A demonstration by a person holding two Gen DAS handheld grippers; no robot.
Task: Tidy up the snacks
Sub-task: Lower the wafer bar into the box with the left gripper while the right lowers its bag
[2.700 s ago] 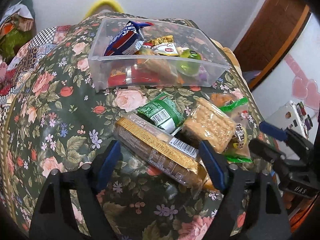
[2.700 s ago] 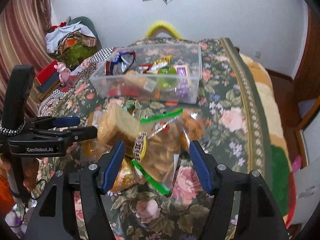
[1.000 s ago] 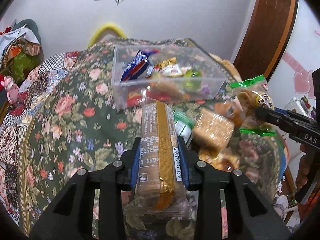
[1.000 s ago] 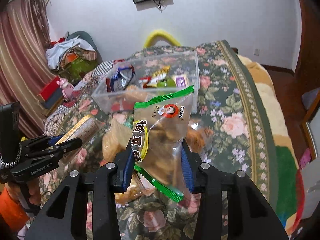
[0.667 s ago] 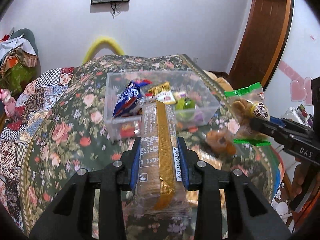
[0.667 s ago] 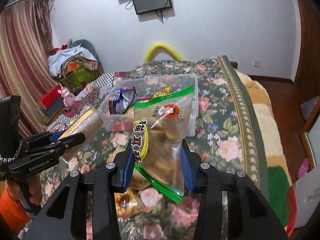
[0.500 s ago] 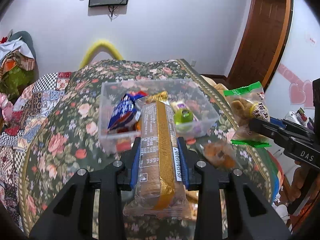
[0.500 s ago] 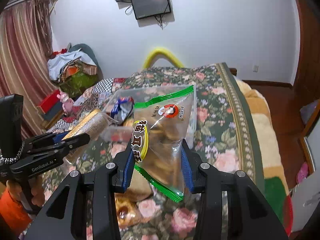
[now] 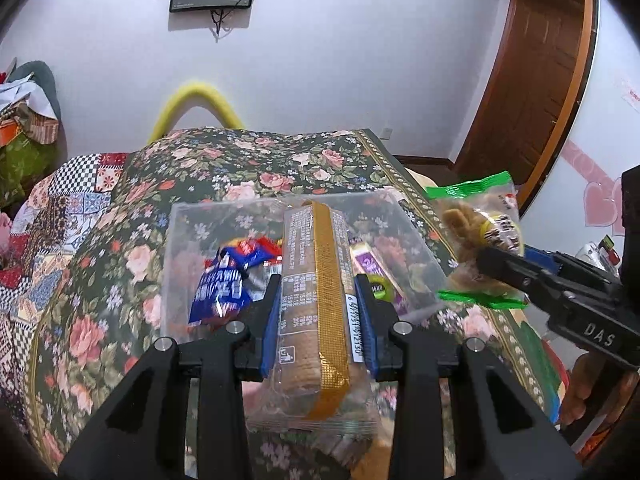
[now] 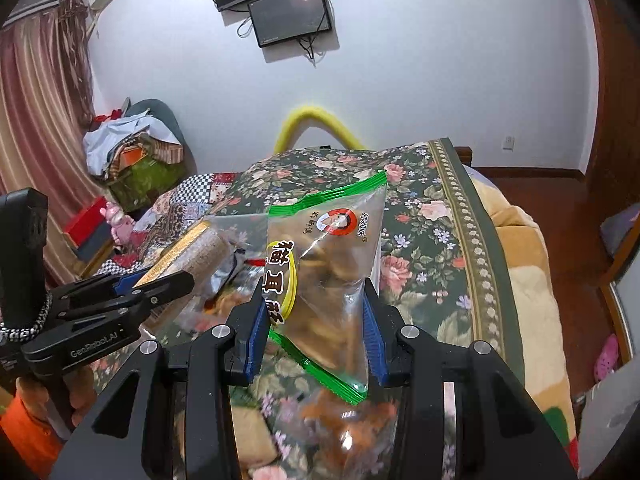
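Observation:
My left gripper [image 9: 318, 300] is shut on a long clear pack of biscuits with a gold strip [image 9: 320, 288], held in the air over the clear plastic box [image 9: 180, 240]. The box holds a blue snack packet [image 9: 224, 284], a purple packet [image 9: 370, 264] and other snacks. My right gripper [image 10: 314, 320] is shut on a clear, green-edged bag of brown snacks [image 10: 332, 276], also lifted; this bag shows at the right of the left wrist view [image 9: 476, 236]. The left gripper with the biscuit pack [image 10: 192, 252] shows at the left of the right wrist view.
The floral cloth [image 9: 280, 168] covers the table. More wrapped snacks [image 10: 344, 432] lie on it below my right gripper. A yellow arch [image 9: 196, 100] stands behind the table. Piled clothes [image 10: 132, 140] lie at the far left, a wooden door [image 9: 532, 80] at right.
Both grippers closed on their snacks, lifted them off the table and moved forward and up toward the box. The biscuit pack now hangs over the box.

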